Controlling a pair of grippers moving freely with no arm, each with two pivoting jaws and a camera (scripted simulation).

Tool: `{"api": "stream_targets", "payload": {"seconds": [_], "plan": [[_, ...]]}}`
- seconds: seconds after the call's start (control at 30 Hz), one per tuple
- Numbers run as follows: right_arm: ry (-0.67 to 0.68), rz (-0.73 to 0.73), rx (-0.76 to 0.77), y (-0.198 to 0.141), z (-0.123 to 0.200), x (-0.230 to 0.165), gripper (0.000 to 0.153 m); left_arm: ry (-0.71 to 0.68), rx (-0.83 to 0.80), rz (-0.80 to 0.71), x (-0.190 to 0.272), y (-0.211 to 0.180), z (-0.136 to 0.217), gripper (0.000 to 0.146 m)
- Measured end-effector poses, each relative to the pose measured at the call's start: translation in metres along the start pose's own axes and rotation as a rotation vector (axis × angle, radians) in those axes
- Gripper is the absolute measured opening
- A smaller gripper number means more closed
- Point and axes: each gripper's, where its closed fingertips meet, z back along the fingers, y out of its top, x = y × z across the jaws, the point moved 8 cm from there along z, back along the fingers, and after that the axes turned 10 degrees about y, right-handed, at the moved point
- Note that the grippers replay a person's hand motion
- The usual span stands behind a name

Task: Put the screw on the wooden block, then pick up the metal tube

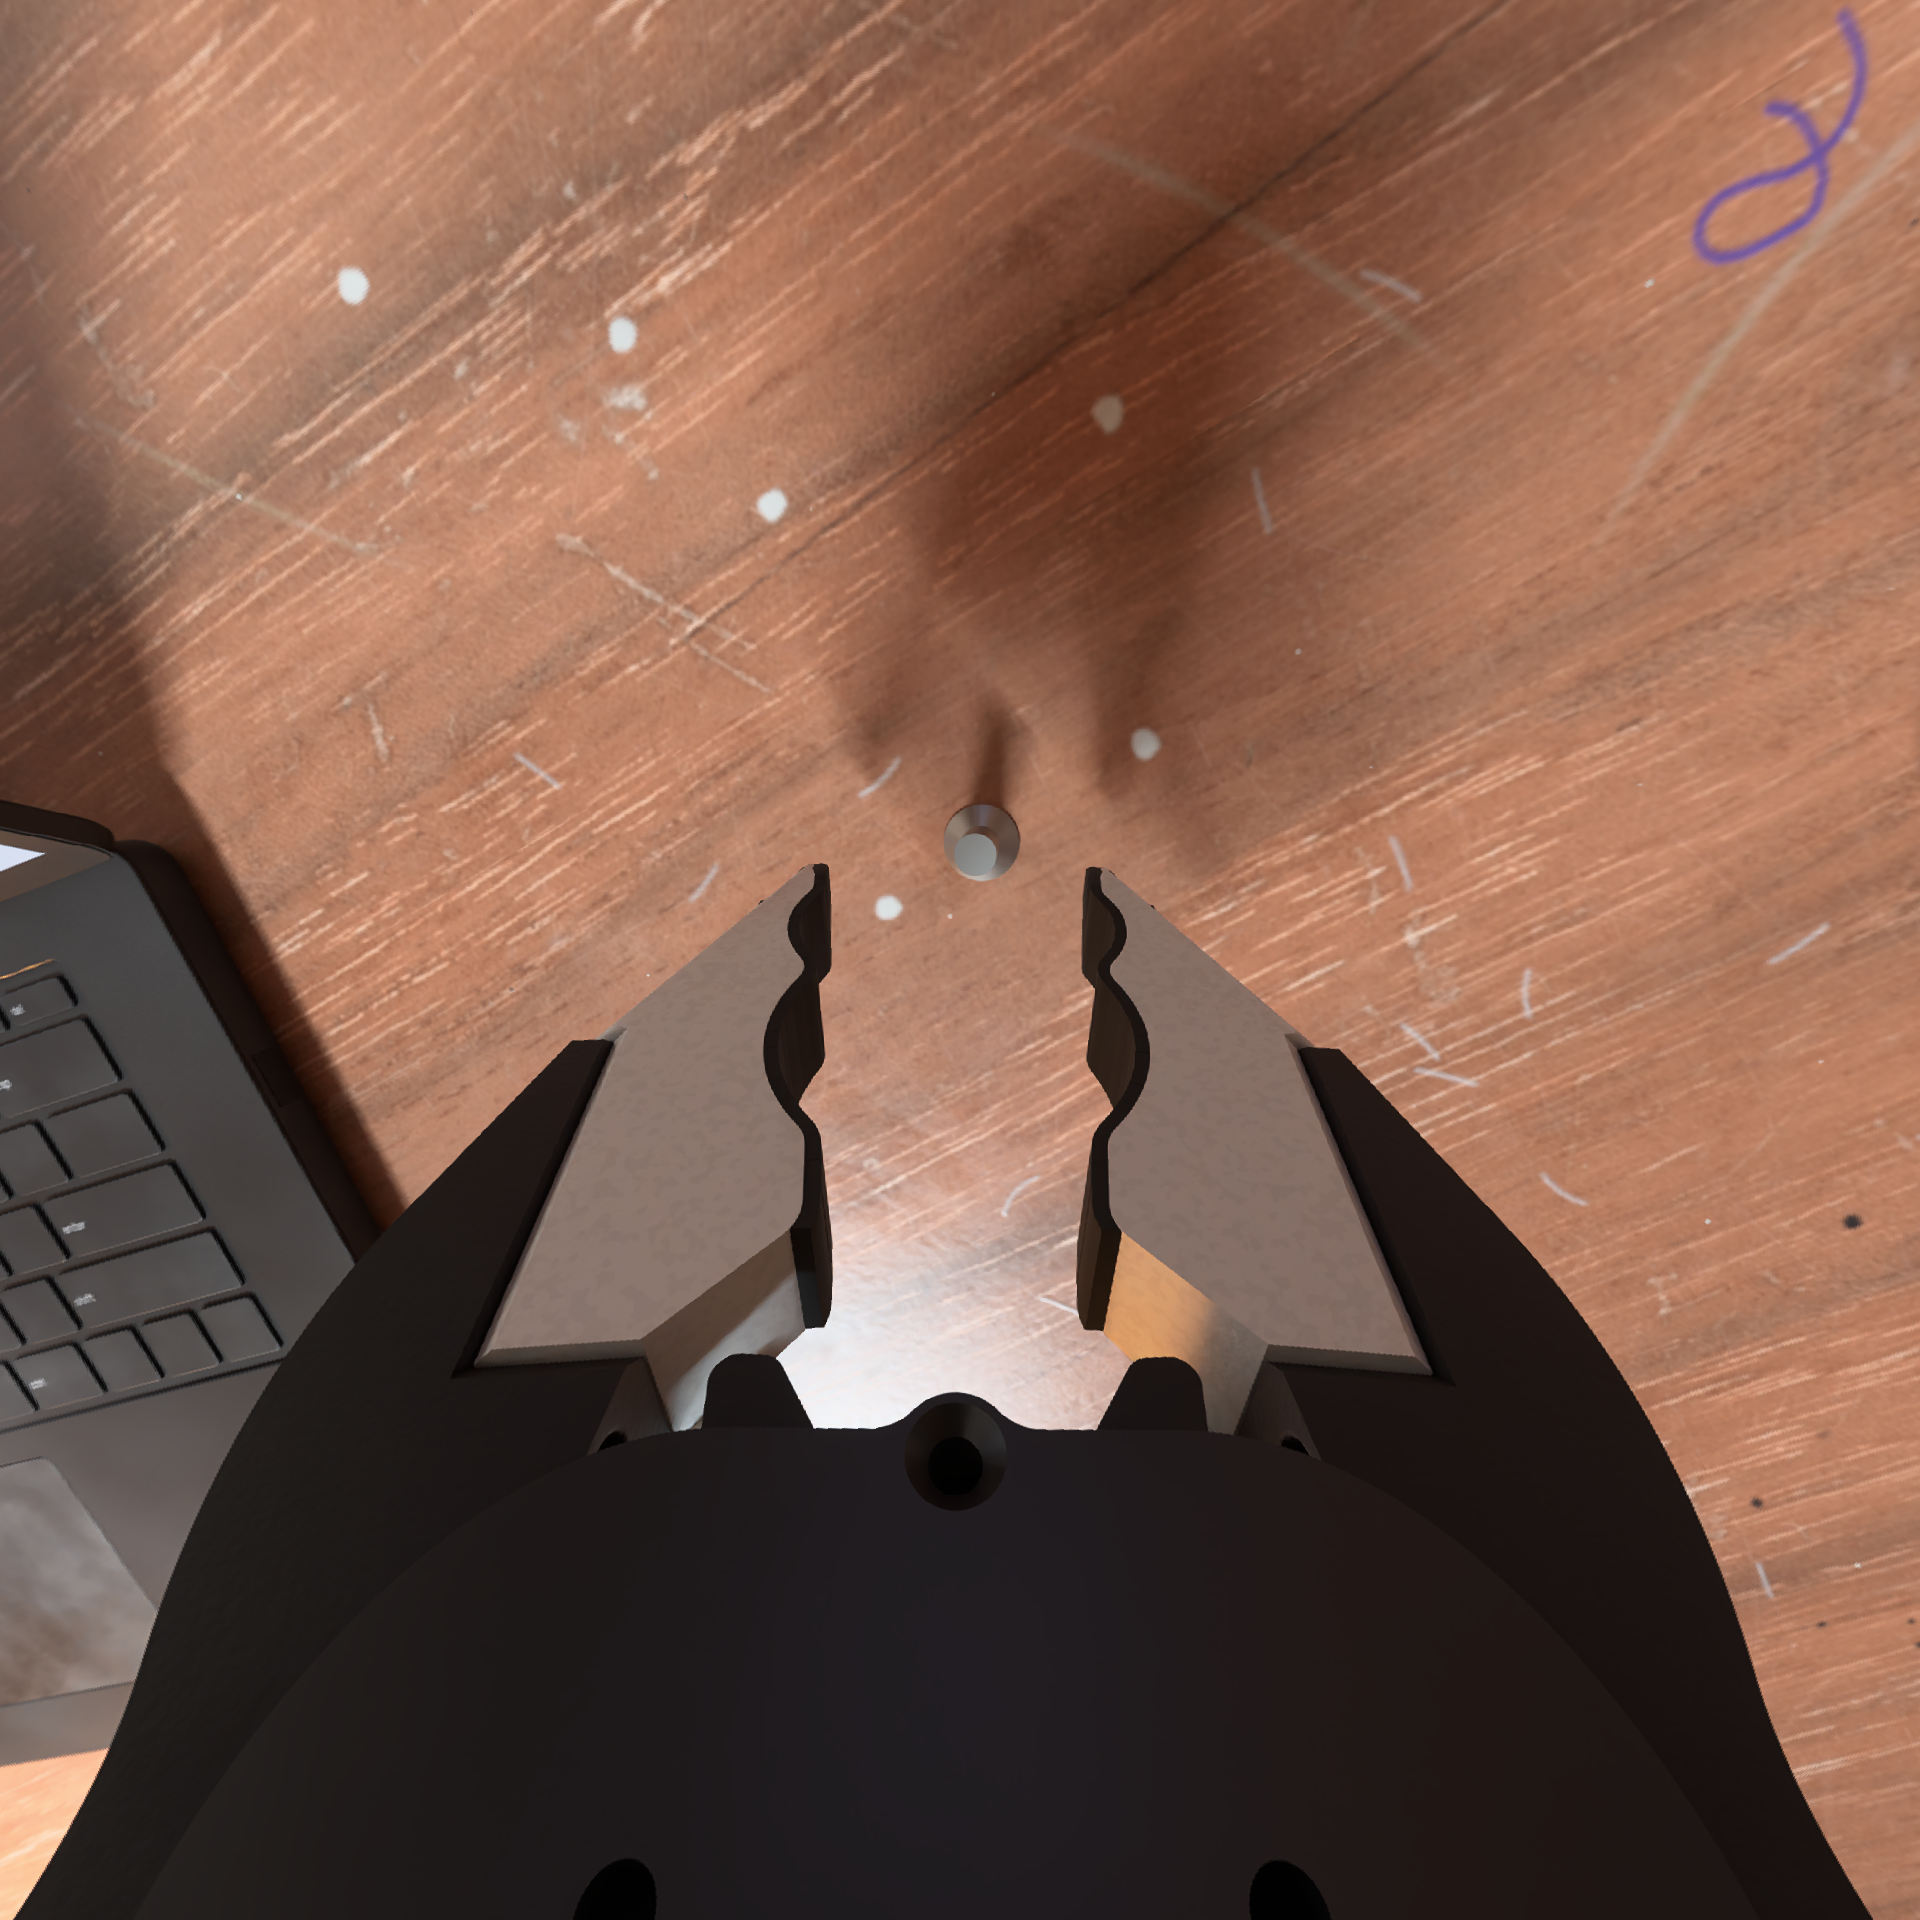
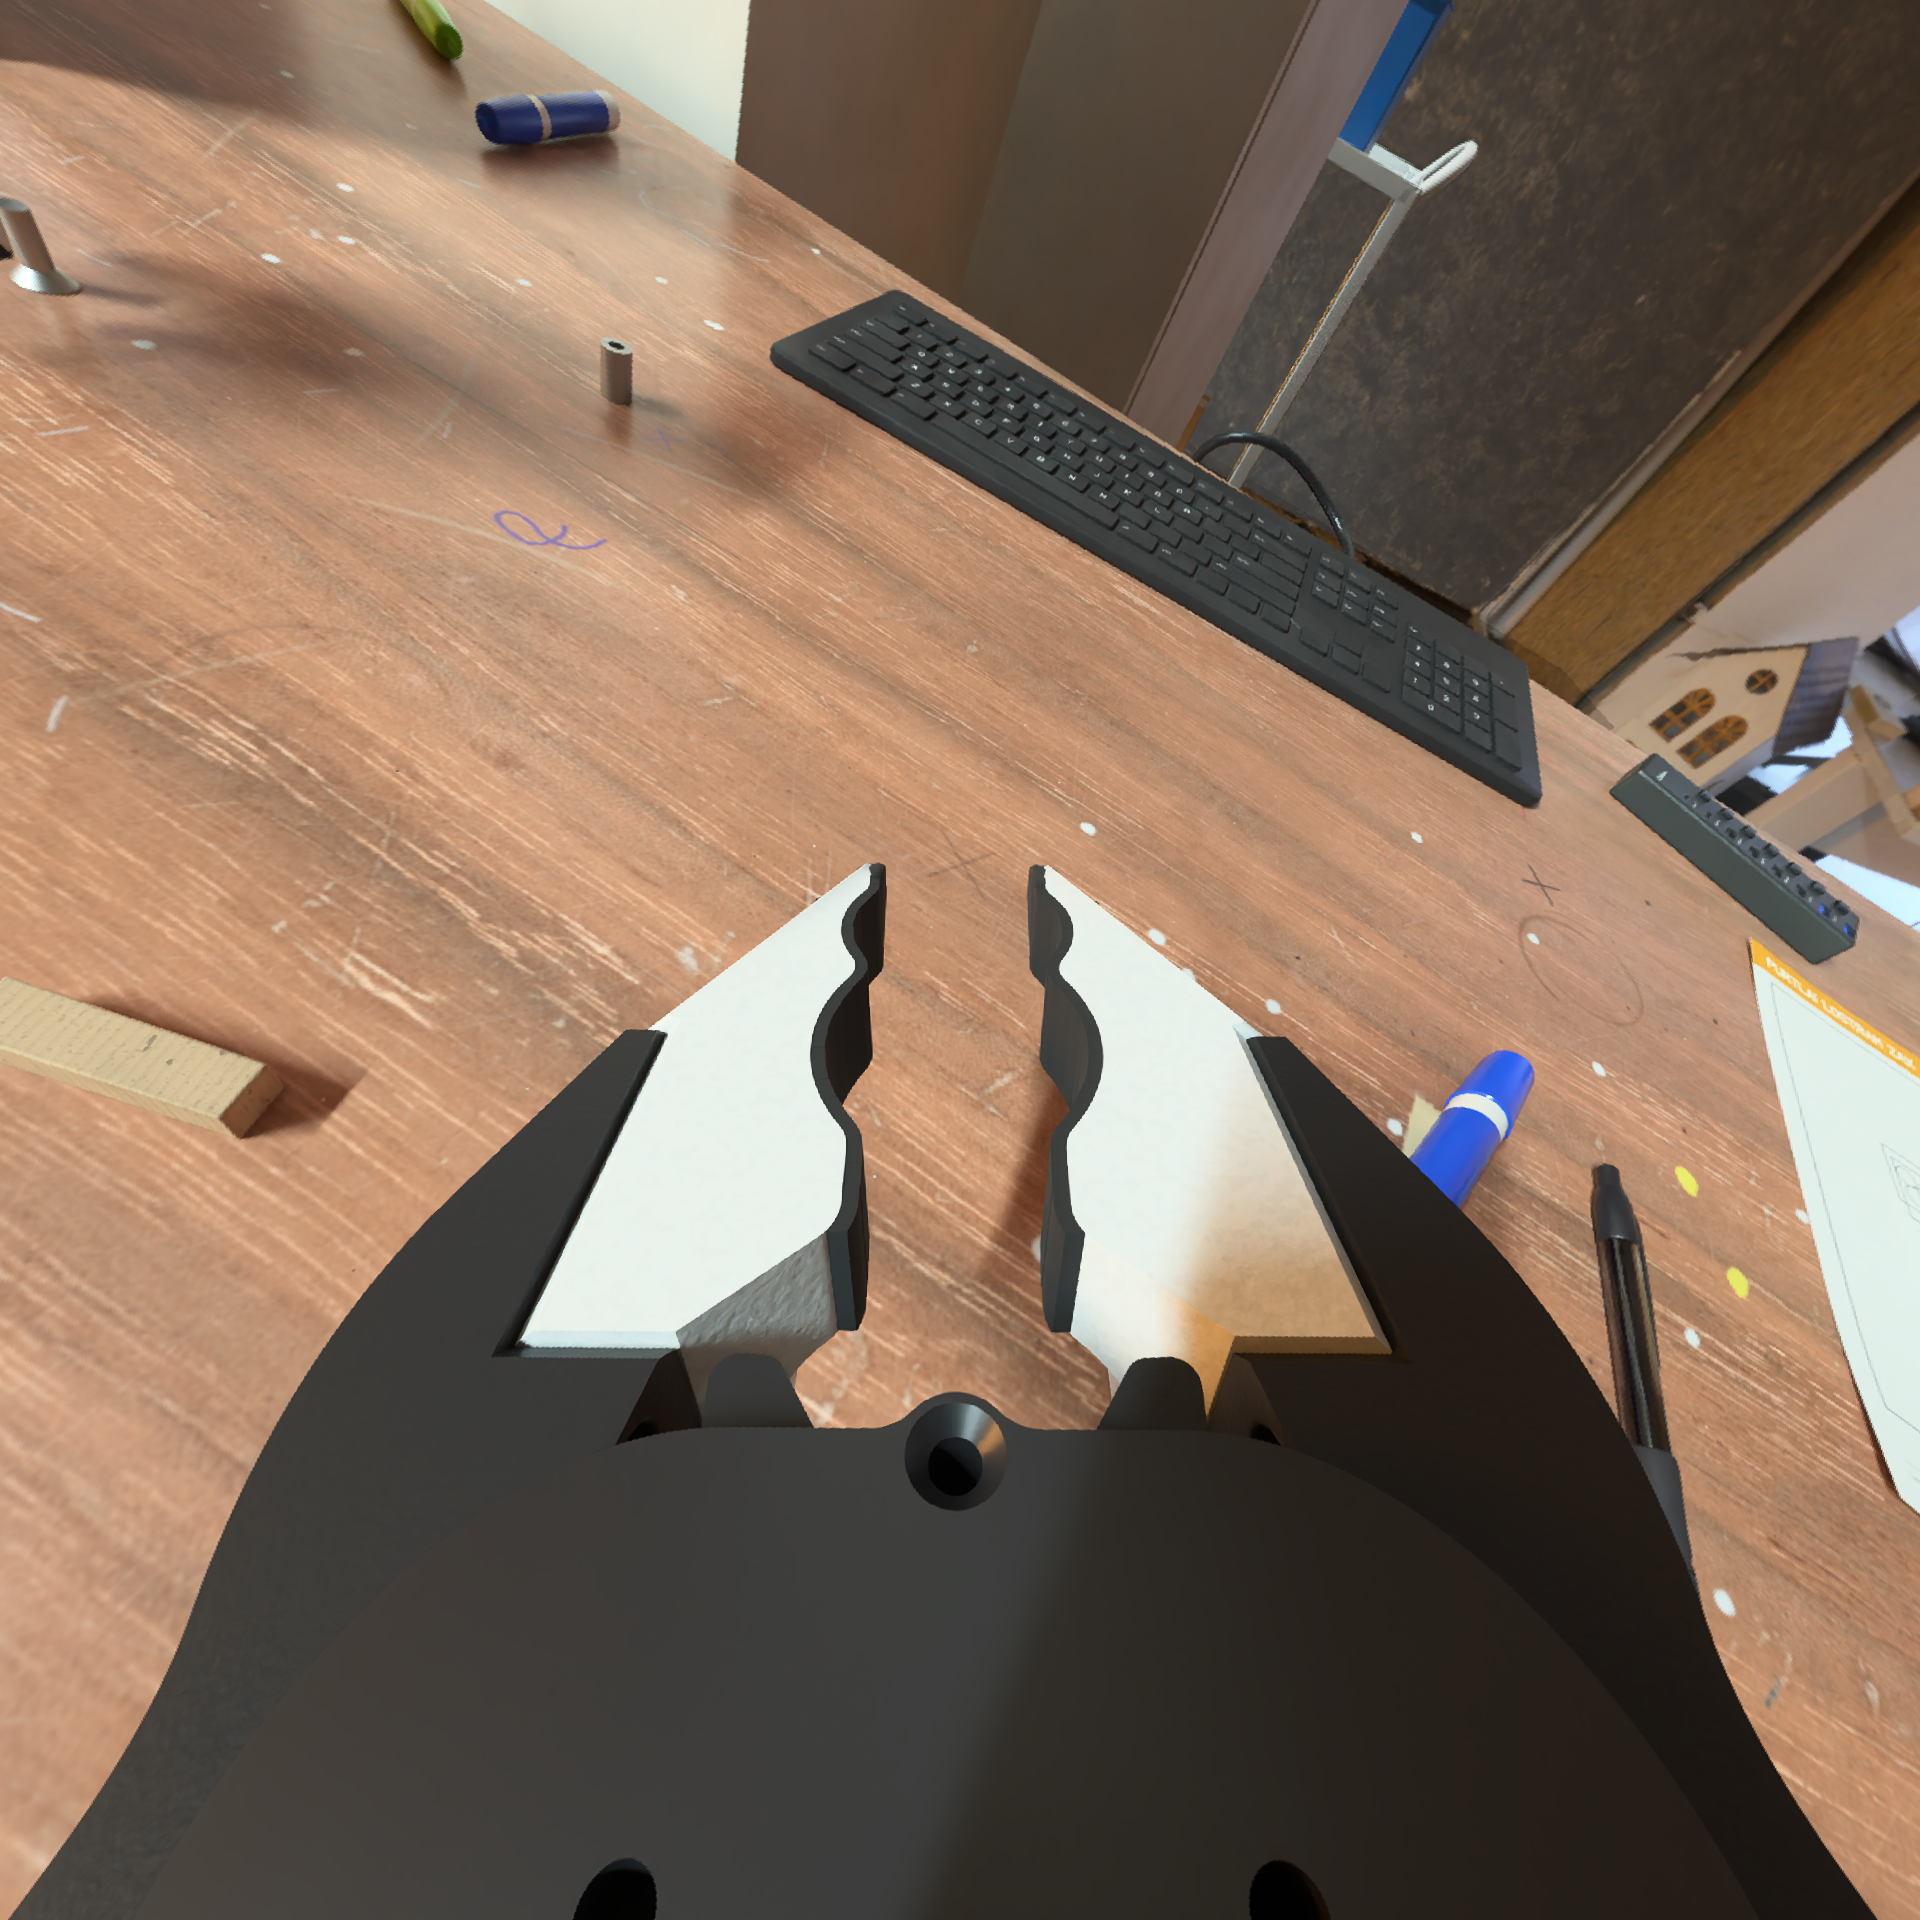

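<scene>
left gripper (image 1: 956, 873): jaws wide apart, holding nothing, pointing straight down over the table
screw (image 1: 981, 842): standing on its head, shaft up, just beyond the left fingertips, seen end-on; in the right wrist view it sits at far left edge
right gripper (image 2: 956, 873): jaws parted, nothing between them, tilted over bare tabletop
metal tube (image 2: 616, 370): one, upright, far ahead-left of right gripper, well apart from the screw
wooden block (image 2: 135, 1060): one, lying flat, left of right gripper, nothing on it
table (image 1: 1455, 727): reddish wood, scratched, white paint specks, purple pen scribble (image 1: 1782, 156)
laptop (image 1: 114, 1195): one, dark, left edge
keyboard (image 2: 1164, 530): one, black, along far edge
markers: two blue (image 2: 1475, 1122), one green
pen (image 2: 1626, 1299): one, black
paper sheet (image 2: 1849, 1164): one, right edge
room: dark panel wall, small model house beyond the table
</scene>
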Motion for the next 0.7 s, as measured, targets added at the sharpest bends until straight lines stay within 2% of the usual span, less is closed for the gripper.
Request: {"api": "stream_targets", "payload": {"seconds": [0.3, 0.33, 0.37, 0.43, 0.7], "plan": [[-0.002, 0.014, 0.022, 0.0045, 0.0035, -0.0016, 0.026, 0.026, -0.069, -0.023, 0.0, 0.0052, -0.0086, 0.048], [-0.001, 0.013, 0.023, 0.0045, 0.0036, -0.0015, 0.026, 0.011, -0.068, -0.018, 0.0002, 0.0054, -0.009, 0.044], [0.0, 0.012, 0.023, 0.0046, 0.0035, -0.0014, 0.026, -0.007, -0.067, -0.011, 0.0004, 0.0054, -0.0095, 0.034], [0.001, 0.012, 0.023, 0.0049, 0.0036, -0.0016, 0.026, -0.012, -0.059, -0.011, 0.0004, 0.0059, -0.0106, 0.008], [-0.005, 0.03, 0.029, 0.0074, 0.0057, -0.0031, 0.025, 0.036, -0.02, -0.085, 0.0047, 0.0044, -0.0059, 0.008]]}}
